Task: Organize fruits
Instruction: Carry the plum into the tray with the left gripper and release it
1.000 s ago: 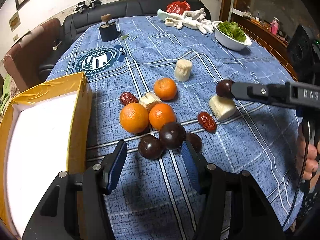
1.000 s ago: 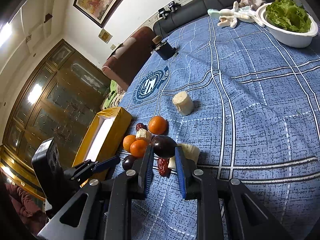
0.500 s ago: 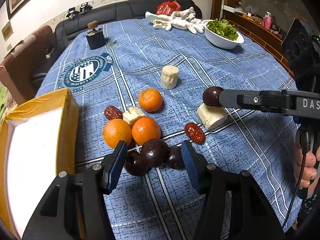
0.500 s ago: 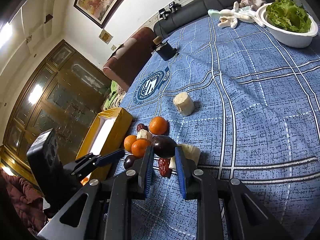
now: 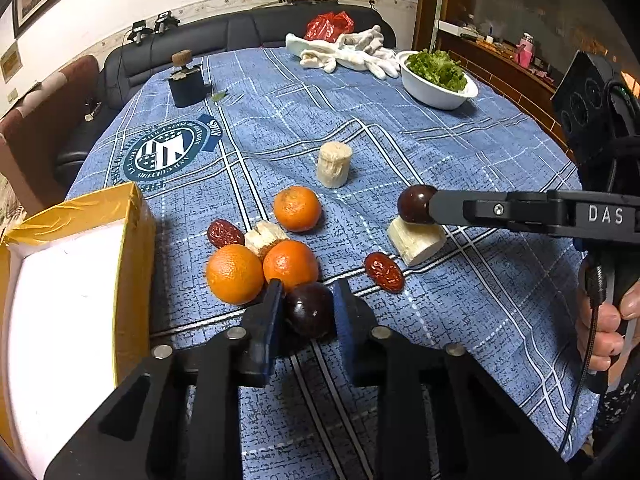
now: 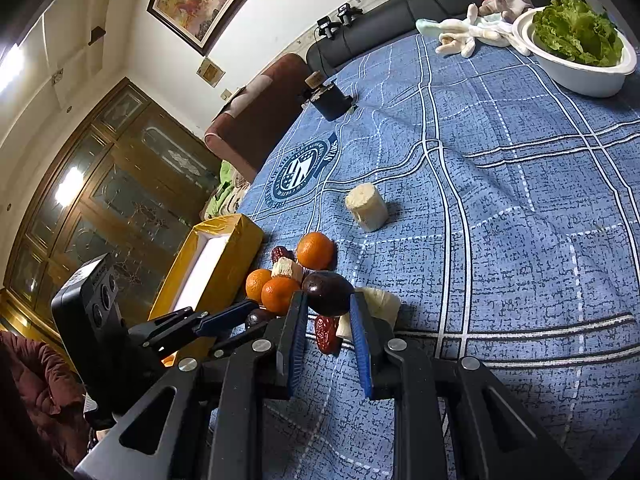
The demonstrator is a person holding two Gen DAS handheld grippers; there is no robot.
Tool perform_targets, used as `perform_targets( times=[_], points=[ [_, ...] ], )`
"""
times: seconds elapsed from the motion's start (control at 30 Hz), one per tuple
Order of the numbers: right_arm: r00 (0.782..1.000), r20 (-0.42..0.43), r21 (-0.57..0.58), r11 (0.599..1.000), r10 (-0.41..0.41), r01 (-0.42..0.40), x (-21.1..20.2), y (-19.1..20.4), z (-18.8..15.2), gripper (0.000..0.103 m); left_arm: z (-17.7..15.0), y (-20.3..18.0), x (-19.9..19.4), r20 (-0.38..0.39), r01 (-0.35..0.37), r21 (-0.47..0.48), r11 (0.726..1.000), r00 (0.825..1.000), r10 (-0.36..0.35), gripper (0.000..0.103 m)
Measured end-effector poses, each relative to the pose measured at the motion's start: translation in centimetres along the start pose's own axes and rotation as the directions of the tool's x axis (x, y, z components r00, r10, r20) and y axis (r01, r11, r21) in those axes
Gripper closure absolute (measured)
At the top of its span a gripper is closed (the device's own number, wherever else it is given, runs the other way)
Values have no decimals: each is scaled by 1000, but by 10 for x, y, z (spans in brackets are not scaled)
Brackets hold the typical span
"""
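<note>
My left gripper [image 5: 306,306] is shut on a dark purple passion fruit [image 5: 308,310] low over the blue tablecloth. My right gripper [image 6: 329,300] is shut on another dark passion fruit [image 6: 327,293], held above the table; it shows in the left wrist view [image 5: 416,209] too. Three oranges [image 5: 297,208] [image 5: 235,273] [image 5: 290,264], two red dates [image 5: 384,272] [image 5: 224,233] and pale sugarcane chunks [image 5: 416,240] [image 5: 334,164] lie on the cloth. The other dark fruits are hidden behind my left fingers.
A yellow box with a white inside [image 5: 68,300] stands open at the left table edge. A white bowl of lettuce [image 5: 438,80], white gloves [image 5: 348,54] and a small black holder [image 5: 186,86] sit at the far side. A sofa lies beyond.
My left gripper moved forward over the dark fruits and closed on one of them. My right gripper kept hold of its passion fruit and barely moved.
</note>
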State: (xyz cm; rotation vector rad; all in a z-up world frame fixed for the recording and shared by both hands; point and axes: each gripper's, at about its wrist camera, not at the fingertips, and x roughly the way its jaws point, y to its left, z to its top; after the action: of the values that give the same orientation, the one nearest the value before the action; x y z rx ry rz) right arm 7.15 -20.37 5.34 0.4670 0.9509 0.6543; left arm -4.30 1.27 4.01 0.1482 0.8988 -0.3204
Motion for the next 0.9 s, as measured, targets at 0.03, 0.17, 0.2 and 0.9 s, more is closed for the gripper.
perform_targets(
  times=[0.03, 0.17, 0.2, 0.9],
  points=[
    [1000, 2, -9, 1000, 1, -1, 0, 2, 0, 82, -1, 1, -1, 4, 9, -6, 1000, 1000, -9, 81],
    [1000, 0, -36, 999, 0, 0, 4, 8, -2, 82, -4, -1, 1, -3, 0, 8, 1000, 1000, 0, 81],
    [1000, 0, -36, 999, -4, 4, 5, 8, -2, 82, -3, -1, 1, -2, -4, 9, 1000, 1000, 4, 80],
    [1000, 11, -55, 998, -14, 14, 6, 9, -2, 82, -7, 1, -5, 18, -6, 32, 999, 1000, 5, 82]
  ],
)
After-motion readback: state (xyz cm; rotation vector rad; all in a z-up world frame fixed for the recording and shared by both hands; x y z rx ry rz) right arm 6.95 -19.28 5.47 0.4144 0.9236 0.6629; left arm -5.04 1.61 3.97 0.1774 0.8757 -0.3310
